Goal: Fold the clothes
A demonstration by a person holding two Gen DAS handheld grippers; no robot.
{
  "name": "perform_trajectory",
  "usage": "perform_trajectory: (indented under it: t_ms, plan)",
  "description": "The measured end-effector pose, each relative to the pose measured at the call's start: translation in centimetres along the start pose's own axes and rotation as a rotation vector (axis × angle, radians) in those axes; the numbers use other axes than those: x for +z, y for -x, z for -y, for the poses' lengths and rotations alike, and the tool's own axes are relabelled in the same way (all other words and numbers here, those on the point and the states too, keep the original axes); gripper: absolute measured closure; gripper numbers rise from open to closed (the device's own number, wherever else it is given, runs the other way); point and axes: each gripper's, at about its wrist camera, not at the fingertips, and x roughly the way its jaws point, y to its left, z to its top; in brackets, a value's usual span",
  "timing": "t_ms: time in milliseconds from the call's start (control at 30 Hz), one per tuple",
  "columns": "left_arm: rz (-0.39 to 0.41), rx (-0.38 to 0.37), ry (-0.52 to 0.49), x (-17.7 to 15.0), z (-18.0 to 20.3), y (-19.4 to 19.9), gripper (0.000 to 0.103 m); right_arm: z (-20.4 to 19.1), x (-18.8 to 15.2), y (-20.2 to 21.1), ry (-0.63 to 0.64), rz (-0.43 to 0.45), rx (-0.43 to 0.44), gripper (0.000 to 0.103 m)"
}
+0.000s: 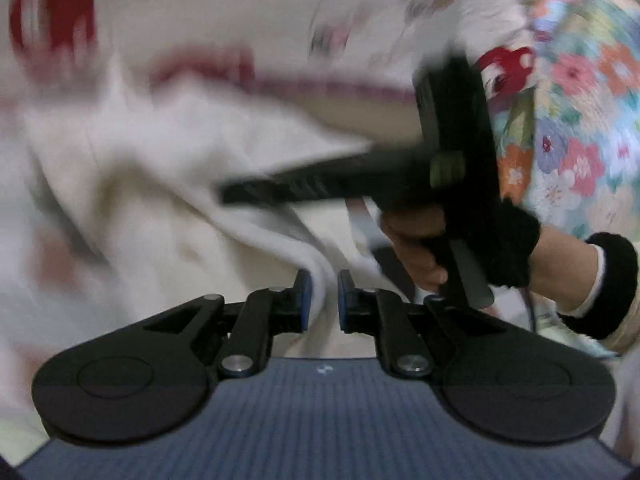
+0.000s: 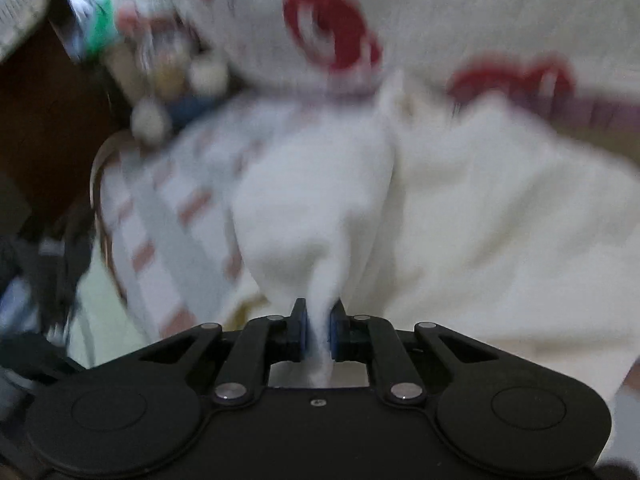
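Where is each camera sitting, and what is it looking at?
Left wrist: sits on the left gripper, looking along its fingers at the white garment; the right gripper and the person's hand show.
Right wrist: sits on the right gripper, looking at the garment bunched between its fingers.
Shared: the white garment and the red-patterned cloth.

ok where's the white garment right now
In both wrist views the white garment hangs in front, pinched by the right hand-held gripper and the left hand-held gripper, over the red-patterned sheet.

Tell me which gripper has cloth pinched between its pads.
Both do: the right gripper and the left gripper each clamp a fold of the white garment.
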Motion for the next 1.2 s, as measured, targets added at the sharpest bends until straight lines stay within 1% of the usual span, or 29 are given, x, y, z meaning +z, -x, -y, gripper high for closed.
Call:
perform_trajectory:
  t_ms: [33, 67, 100, 167, 233, 300, 333, 400, 433, 467, 567, 667, 733, 800, 833, 867, 933, 1000, 1067, 1100, 1133, 1167, 1200]
  plan:
    - [0.044, 0.047, -0.035, 0.3, -0.3, 1.6, 0.085, -0.3, 0.1, 1.3, 0.055, 0.074, -0.051, 0.093]
    - [0.068, 0.11, -0.028, 0.4, -1.2, 2.4, 0.079, -0.4, 0.1, 2.3, 0.098, 0.129, -0.099, 0.093]
    - [0.086, 0.168, -0.018, 0.5, -2.2, 2.9, 0.079, 0.5, -0.3, 2.5, 0.095, 0.12, -0.142, 0.093]
    - [0.065, 0.243, 0.005, 0.2, -4.4, 2.0, 0.079, 2.3, -1.0, 3.0, 0.091, 0.101, -0.226, 0.093]
    - [0.018, 0.274, 0.013, 0.0, -6.0, 0.1, 0.079, 4.2, -1.8, 3.4, 0.086, 0.082, -0.311, 0.093]
    - [-0.024, 0.256, -0.008, -0.3, -6.5, -1.7, 0.077, 6.0, -2.6, 3.9, 0.081, 0.063, -0.395, 0.093]
    - [-0.041, 0.244, -0.028, -0.5, -6.6, -2.6, 0.073, 6.9, -3.0, 4.0, 0.077, 0.053, -0.432, 0.093]
    - [-0.05, 0.229, -0.098, -0.4, -5.8, -4.3, 0.067, 8.4, -4.4, 4.0, 0.05, 0.031, -0.464, 0.093]
    - [-0.052, 0.223, -0.134, -0.3, -5.4, -5.2, 0.062, 9.0, -4.7, 4.0, 0.018, 0.018, -0.459, 0.093]
    - [-0.05, 0.214, -0.163, -0.2, -4.9, -6.0, 0.06, 9.4, -5.0, 3.9, 0.0, 0.01, -0.458, 0.093]
    - [-0.019, 0.175, -0.162, 0.4, -4.7, -8.2, 0.057, 10.1, -5.4, 3.7, -0.024, -0.006, -0.457, 0.093]
    - [0.02, 0.175, -0.157, 1.2, -5.0, -10.6, 0.056, 10.2, -5.5, 3.7, -0.024, -0.012, -0.45, 0.093]
    - [0.039, 0.18, -0.177, 1.3, -5.4, -12.1, 0.055, 10.2, -5.6, 3.6, -0.013, -0.016, -0.447, 0.093]
    - [-0.012, 0.21, -0.203, 1.4, -5.8, -14.4, 0.056, 10.5, -5.9, 3.3, 0.002, -0.029, -0.455, 0.093]
    - [-0.044, 0.23, -0.212, 1.4, -6.0, -15.5, 0.062, 10.8, -6.1, 3.1, 0.009, -0.037, -0.462, 0.093]
    - [-0.064, 0.238, -0.215, 1.4, -6.2, -16.4, 0.063, 11.0, -6.3, 2.9, 0.016, -0.045, -0.469, 0.093]
    - [-0.034, 0.201, -0.177, 1.4, -6.5, -16.6, 0.063, 11.9, -6.6, 2.6, 0.001, -0.059, -0.481, 0.094]
    - [-0.01, 0.184, -0.137, 1.8, -6.6, -16.5, 0.061, 12.9, -7.0, 2.8, -0.037, -0.065, -0.495, 0.094]
    - [0.008, 0.174, -0.108, 2.3, -6.7, -16.3, 0.062, 13.9, -7.6, 3.7, -0.113, -0.046, -0.463, 0.094]
    - [0.024, 0.181, -0.114, 2.6, -6.7, -16.2, 0.063, 14.3, -7.9, 4.3, -0.155, -0.034, -0.44, 0.094]
    - [0.04, 0.188, -0.12, 2.8, -6.6, -16.0, 0.077, 14.6, -8.2, 4.7, -0.192, -0.02, -0.416, 0.094]
    - [0.054, 0.215, -0.134, 3.1, -6.6, -15.9, 0.095, 15.0, -8.5, 5.2, -0.226, -0.005, -0.389, 0.094]
    - [0.065, 0.287, -0.164, 3.4, -6.4, -15.8, 0.095, 15.2, -8.8, 5.6, -0.249, 0.008, -0.367, 0.093]
